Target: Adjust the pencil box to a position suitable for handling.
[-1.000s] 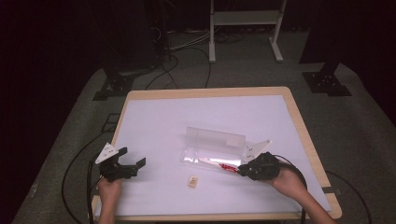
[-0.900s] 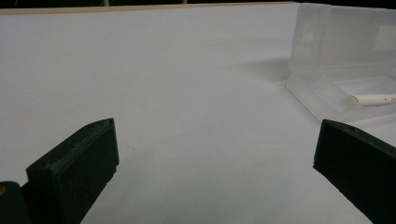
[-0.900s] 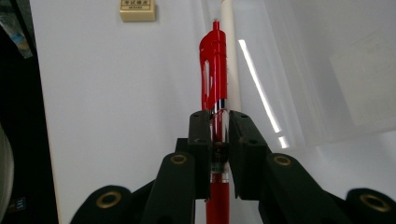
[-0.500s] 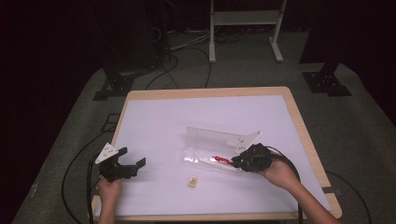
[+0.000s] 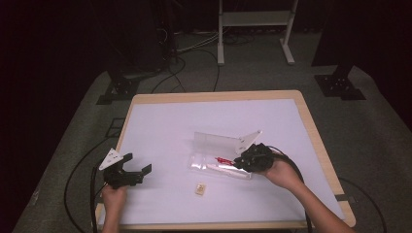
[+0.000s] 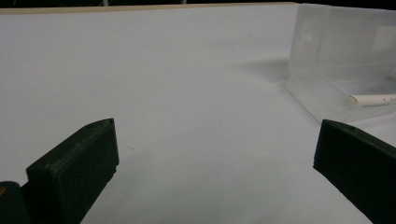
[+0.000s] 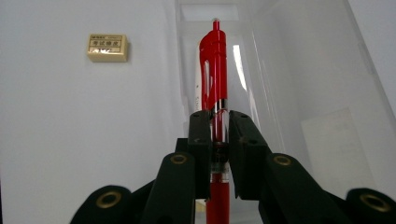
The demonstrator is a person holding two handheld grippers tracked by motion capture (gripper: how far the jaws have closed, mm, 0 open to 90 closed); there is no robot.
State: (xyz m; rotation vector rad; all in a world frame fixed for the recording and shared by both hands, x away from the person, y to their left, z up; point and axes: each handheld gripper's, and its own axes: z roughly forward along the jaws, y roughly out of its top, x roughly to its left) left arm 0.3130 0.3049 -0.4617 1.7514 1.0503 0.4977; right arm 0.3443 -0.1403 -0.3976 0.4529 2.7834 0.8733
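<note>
My right gripper [image 5: 243,162] [image 7: 218,122] is shut on a red pen [image 7: 214,70] [image 5: 224,159], which points out over the tray of an open clear plastic case [image 5: 218,164] [image 7: 289,84]. The case's lid [image 5: 217,141] stands up at the far side. A white pen [image 6: 372,99] lies in the case tray [image 6: 322,100]. A small cream eraser [image 5: 200,189] [image 7: 107,47] lies on the white table cover in front of the case. My left gripper [image 5: 142,170] [image 6: 215,149] rests open near the front left of the table, with nothing between its jaws.
The white cover [image 5: 165,136] spreads over a wooden table [image 5: 316,141]. Cables trail off the table's left and right sides. A metal stand [image 5: 252,29] and dark equipment bases stand on the floor beyond the table.
My right gripper has carried the red pen leftward, from the case's right end to over its tray. The left gripper has stayed put.
</note>
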